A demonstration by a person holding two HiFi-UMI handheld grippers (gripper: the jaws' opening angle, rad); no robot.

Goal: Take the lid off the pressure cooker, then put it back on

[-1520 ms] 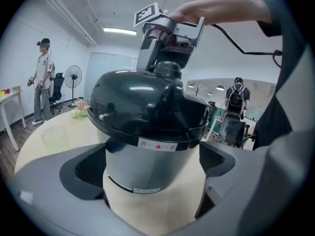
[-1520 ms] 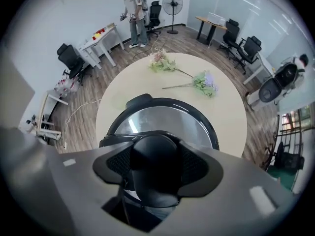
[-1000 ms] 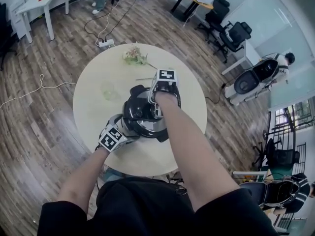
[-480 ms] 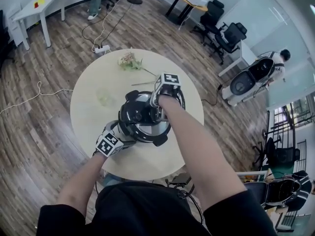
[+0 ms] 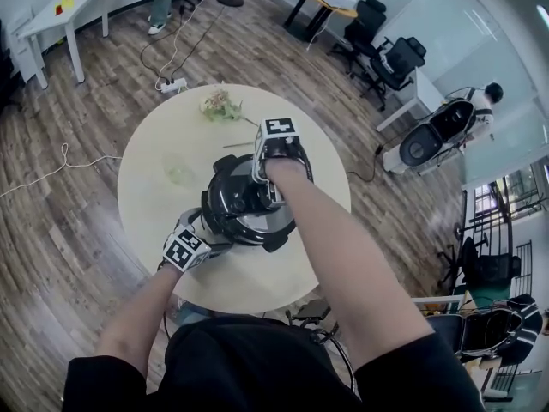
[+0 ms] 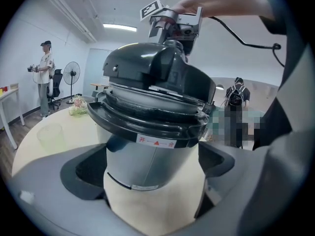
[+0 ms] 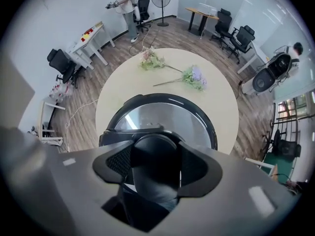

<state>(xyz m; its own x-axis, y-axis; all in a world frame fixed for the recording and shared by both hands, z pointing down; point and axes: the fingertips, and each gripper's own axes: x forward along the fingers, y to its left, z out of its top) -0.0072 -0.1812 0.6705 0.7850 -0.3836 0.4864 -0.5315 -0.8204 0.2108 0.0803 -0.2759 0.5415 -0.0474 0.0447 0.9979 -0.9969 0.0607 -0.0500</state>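
A steel pressure cooker (image 6: 147,163) with a black collar (image 6: 147,127) stands on the round beige table (image 5: 317,170). Its black lid (image 6: 147,70) sits tilted, raised off the collar on one side so that a gap shows. My right gripper (image 7: 155,163) points straight down, shut on the lid's handle (image 7: 150,154), which fills the space between its pads. From above, the right gripper (image 5: 262,191) is over the lid (image 5: 232,200). My left gripper (image 6: 152,181) holds the cooker's steel body low down, one jaw against each side, at the near left (image 5: 206,228).
Two flower sprigs (image 7: 194,76) (image 7: 150,58) lie on the table's far side. A clear plastic cup (image 6: 49,135) stands left of the cooker. A person (image 6: 45,75) stands across the room beside a fan; desks, office chairs and floor cables surround the table.
My right gripper has risen a little with the lid, which now sits lifted and tilted on the cooker. The left gripper has stayed where it was.
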